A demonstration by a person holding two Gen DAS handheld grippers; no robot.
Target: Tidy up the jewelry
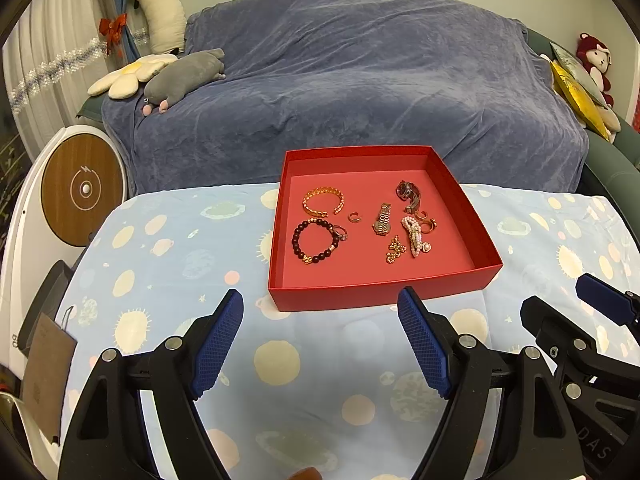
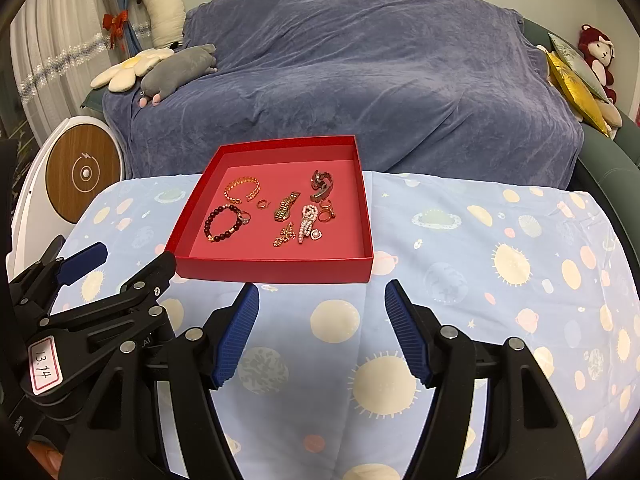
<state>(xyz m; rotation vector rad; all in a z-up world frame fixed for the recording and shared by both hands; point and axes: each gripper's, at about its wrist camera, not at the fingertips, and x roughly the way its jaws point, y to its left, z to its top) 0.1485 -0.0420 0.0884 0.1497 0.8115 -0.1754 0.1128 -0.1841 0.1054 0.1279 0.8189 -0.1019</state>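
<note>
A shallow red box (image 1: pixel 478 216) (image 2: pixel 280 270) sits on the planet-print cloth. Inside lie a gold chain bangle (image 1: pixel 322 201) (image 2: pixel 242 189), a dark bead bracelet (image 1: pixel 314 241) (image 2: pixel 222 224), a gold watch (image 1: pixel 383 220) (image 2: pixel 286 206), a brown watch (image 1: pixel 410 194) (image 2: pixel 322 184), a pearl piece (image 1: pixel 414 234) (image 2: pixel 307 222) and several small rings. My left gripper (image 1: pixel 322 300) (image 2: pixel 132 256) hovers open just in front of the box, nothing between its blue pads. My right gripper (image 2: pixel 322 292) (image 1: pixel 568 296) stands open beside it, also short of the box.
The table's blue cloth (image 2: pixel 500 280) spreads wide to the right of the box. A sofa under a blue-grey throw (image 1: pixel 352 80) rises behind, with plush toys (image 1: pixel 184 76) on its left arm. A round white-and-wood device (image 1: pixel 80 190) stands at the table's left.
</note>
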